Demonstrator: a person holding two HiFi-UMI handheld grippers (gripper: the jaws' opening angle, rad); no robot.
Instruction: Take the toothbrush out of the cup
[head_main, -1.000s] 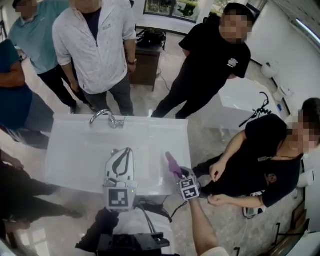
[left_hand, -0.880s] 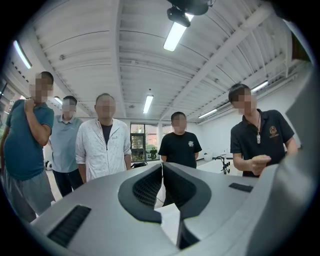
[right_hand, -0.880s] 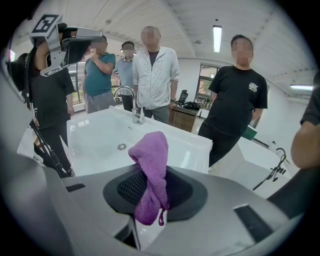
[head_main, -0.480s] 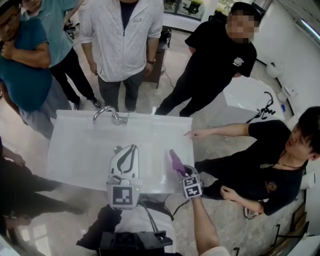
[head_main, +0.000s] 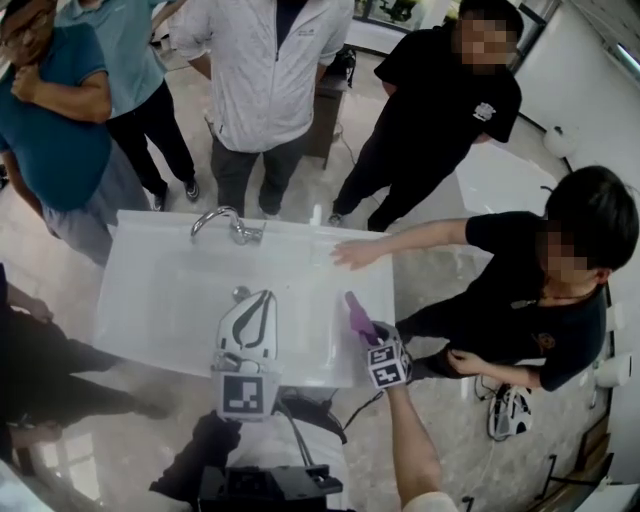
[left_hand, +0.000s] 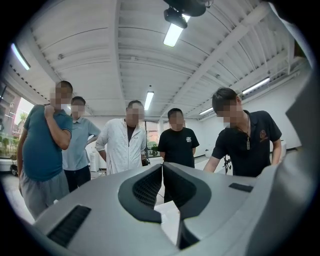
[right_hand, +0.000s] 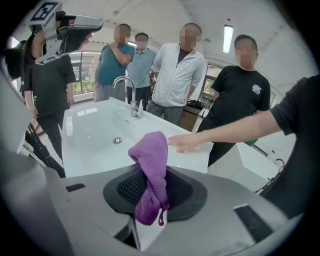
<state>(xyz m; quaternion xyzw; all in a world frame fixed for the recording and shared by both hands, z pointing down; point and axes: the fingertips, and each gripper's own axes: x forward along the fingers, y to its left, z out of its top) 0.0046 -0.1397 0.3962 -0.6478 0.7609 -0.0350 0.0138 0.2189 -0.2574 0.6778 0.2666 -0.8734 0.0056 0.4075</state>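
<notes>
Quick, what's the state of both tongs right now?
Left tongs: closed, nothing between them.
Right tongs: closed on a purple cloth.

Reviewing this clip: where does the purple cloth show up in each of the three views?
Head view: purple cloth low, right of centre.
Left gripper view: not in it.
Right gripper view: centre, pinched between the jaws of the right gripper.
Shared landmark: the person in the white jacket, in all three views.
</notes>
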